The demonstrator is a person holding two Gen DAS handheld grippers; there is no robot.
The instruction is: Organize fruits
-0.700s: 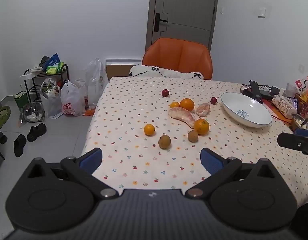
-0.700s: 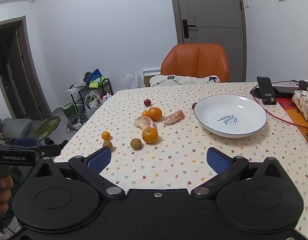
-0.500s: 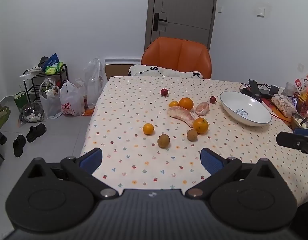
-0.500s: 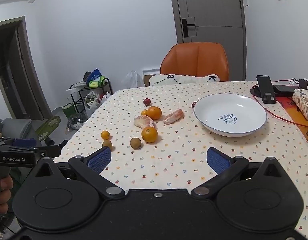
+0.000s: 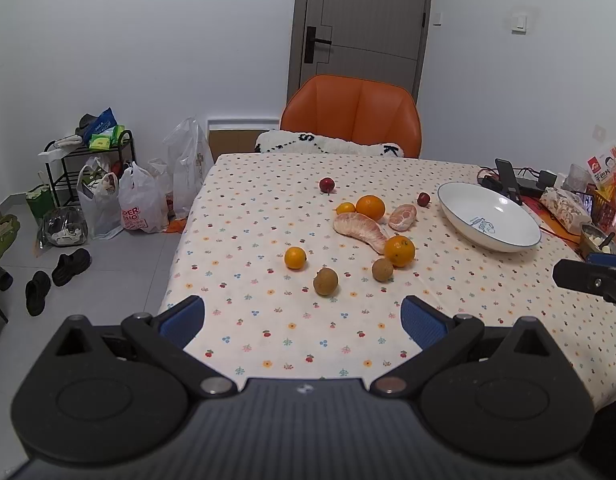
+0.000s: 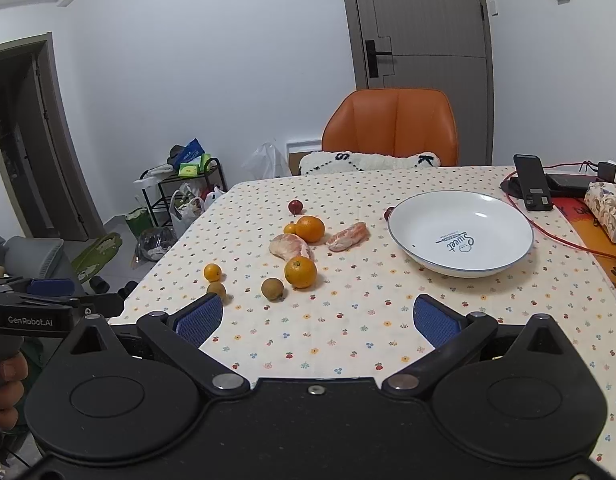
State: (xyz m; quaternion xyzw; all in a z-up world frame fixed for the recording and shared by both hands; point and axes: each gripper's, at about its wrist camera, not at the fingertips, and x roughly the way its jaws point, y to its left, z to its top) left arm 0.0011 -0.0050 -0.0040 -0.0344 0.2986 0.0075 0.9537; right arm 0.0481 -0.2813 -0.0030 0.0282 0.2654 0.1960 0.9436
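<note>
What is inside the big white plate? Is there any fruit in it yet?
No fruit yet. The white plate holds only a printed blue logo and a tiny dark speck. All the fruit lies on the tablecloth beside it.

The table (image 5: 235, 216) wears a soft cloth with tiny printed flowers, and it looks matt. The white plate (image 6: 504, 264) is smooth and shiny, with a thin blue rim. The oranges (image 5: 400, 251) have bumpy, slightly shiny skin. The two brown fruits (image 5: 326, 281) look dull and rough. The peeled pomelo pieces (image 5: 358, 227) look pale and soft. The chair (image 5: 352, 120) looks like smooth orange leather with a soft shine. The left gripper (image 5: 301, 318) and the right gripper (image 6: 315, 318) are matt black plastic, with blue ridged pads (image 6: 199, 322) and small shiny metal pins.
</note>
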